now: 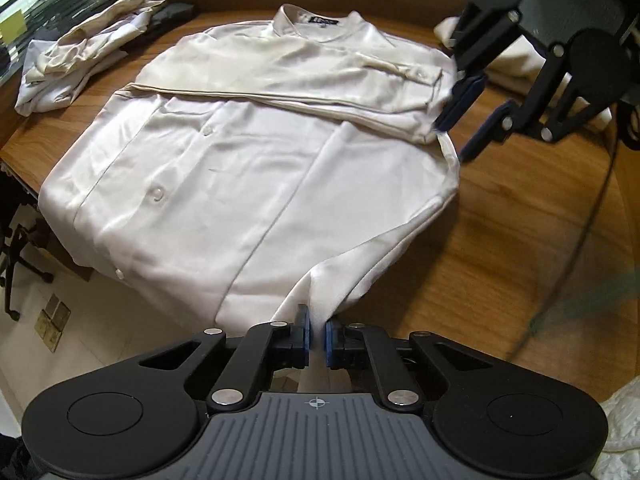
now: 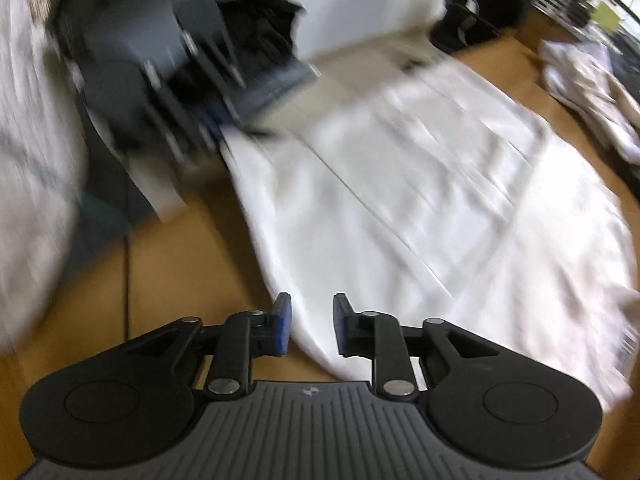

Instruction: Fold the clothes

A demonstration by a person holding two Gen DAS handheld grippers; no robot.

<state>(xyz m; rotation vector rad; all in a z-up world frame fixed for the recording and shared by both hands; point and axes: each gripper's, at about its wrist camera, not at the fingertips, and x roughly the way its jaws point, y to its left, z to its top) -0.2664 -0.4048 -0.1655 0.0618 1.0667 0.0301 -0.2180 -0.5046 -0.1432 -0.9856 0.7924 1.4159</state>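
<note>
Lay flat on the wooden table (image 1: 500, 248): a white shirt (image 1: 240, 184), buttoned front up, collar at the far side, one sleeve (image 1: 320, 80) folded across the chest. Spread so, probably, to let the sides and hem be folded over in clean lines.

Clamped by the left gripper (image 1: 318, 334) at the near hem corner, a ridge of cloth drawn up between the blue pads and pinched tight. Held there, by the look of it, to lift or carry that corner over.

Stood apart, the jaws of the right gripper (image 2: 308, 322), nothing between them; poised over the shirt's edge where white cloth met bare wood, cloth just under the right-hand pad (image 2: 340, 320). Seen from the left wrist view near the cuff end of the folded sleeve, at the shirt's right side. Too blurred on the right wrist view to tell whether touching.

Piled at the far left, crumpled light clothes (image 1: 76, 64); more pale cloth (image 1: 508, 60) beyond the right gripper.
</note>
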